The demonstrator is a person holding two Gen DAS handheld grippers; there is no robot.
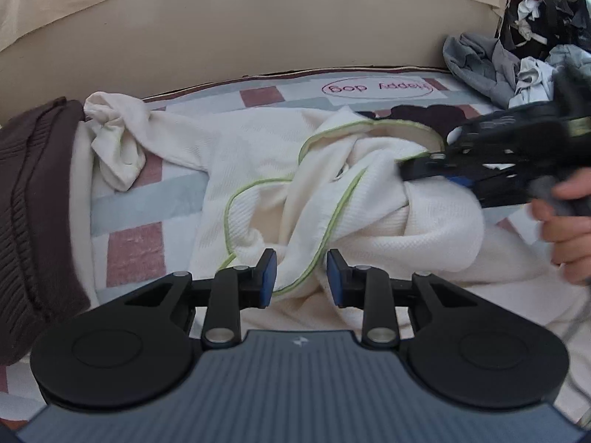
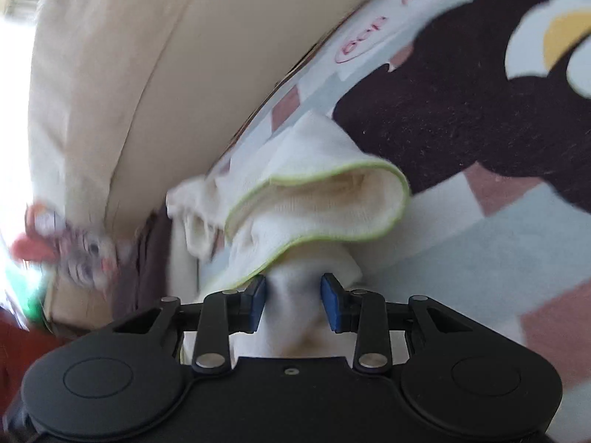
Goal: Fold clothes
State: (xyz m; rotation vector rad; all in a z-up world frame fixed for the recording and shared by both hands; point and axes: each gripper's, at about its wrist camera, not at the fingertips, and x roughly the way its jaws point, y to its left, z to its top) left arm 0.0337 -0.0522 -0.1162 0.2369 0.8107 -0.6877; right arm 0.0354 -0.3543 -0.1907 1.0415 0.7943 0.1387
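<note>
Blue pads on my left gripper [image 1: 301, 277] stand apart, with a green-piped fold of the cream garment [image 1: 258, 192] running between them but not pinched; that one is open. My right gripper [image 2: 293, 304] has a bunch of the same cloth filling the gap between its fingers; the pads sit against the fabric on both sides, so I judge it to be clamped on the cream garment, near its trimmed opening. From the left wrist view, that right tool comes in from the side, blurred, with the cloth gathered at its tip. The garment lies crumpled and twisted on the patterned blanket [image 1: 147, 221], one knotted end reaching toward a brown knit [image 1: 33, 199] beside it, and a loose pile of clothes [image 1: 517, 55] sits well apart at the far corner. I take this as the untangling stage, before any fold. Next I'd need the left to close on the trimmed edge and both to draw the cloth flat.
</note>
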